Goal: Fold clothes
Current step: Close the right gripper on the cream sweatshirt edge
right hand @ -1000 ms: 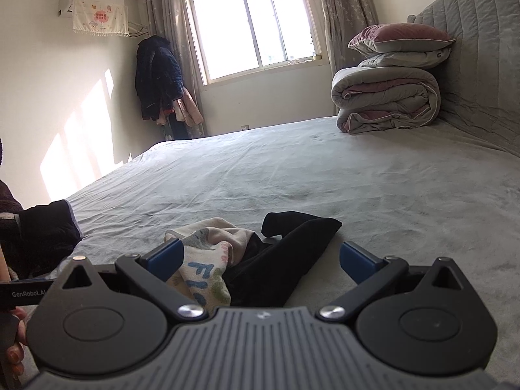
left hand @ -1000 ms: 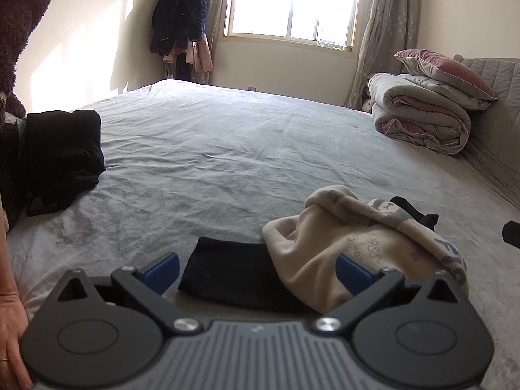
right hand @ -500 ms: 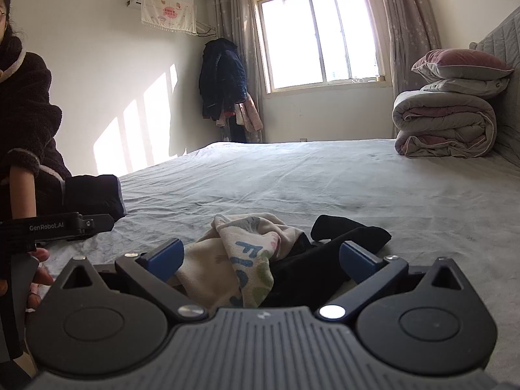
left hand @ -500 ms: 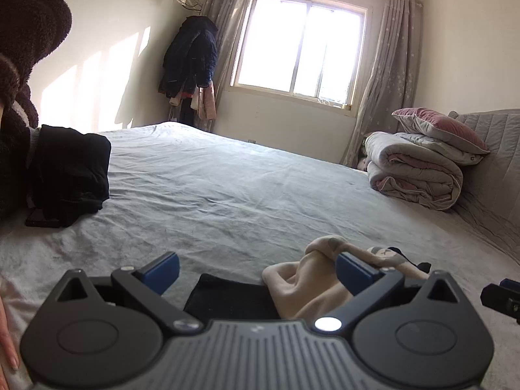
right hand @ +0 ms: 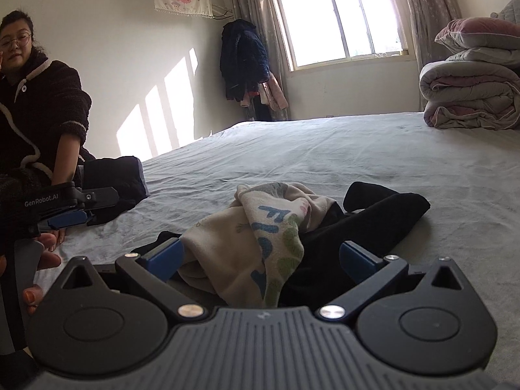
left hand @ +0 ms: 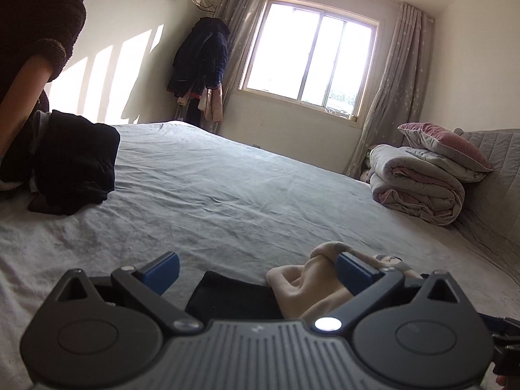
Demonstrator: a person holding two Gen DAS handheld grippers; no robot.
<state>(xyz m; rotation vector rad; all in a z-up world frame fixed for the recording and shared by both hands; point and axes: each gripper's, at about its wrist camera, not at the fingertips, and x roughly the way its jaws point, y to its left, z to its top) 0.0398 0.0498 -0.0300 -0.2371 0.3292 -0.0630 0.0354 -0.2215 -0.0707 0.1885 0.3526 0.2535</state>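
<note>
Both my left gripper [left hand: 256,271] and right gripper [right hand: 260,256] gape wide, holding nothing. The crumpled cream garment [right hand: 256,227] and black garment [right hand: 373,217] lie unfolded near the bed's [right hand: 357,149] front edge; folding hasn't begun.

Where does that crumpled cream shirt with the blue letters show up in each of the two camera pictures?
Left wrist view: cream shirt low, right of centre, behind the right fingertip.
Right wrist view: cream shirt low centre, between the fingertips, lettering visible.
Shared landmark: the rolled quilt at the bed's far right.

Both tools, the left tool [left hand: 256,271] and right tool [right hand: 260,258], have dropped lower and tilted upward toward the crumpled clothes [right hand: 260,227].
</note>
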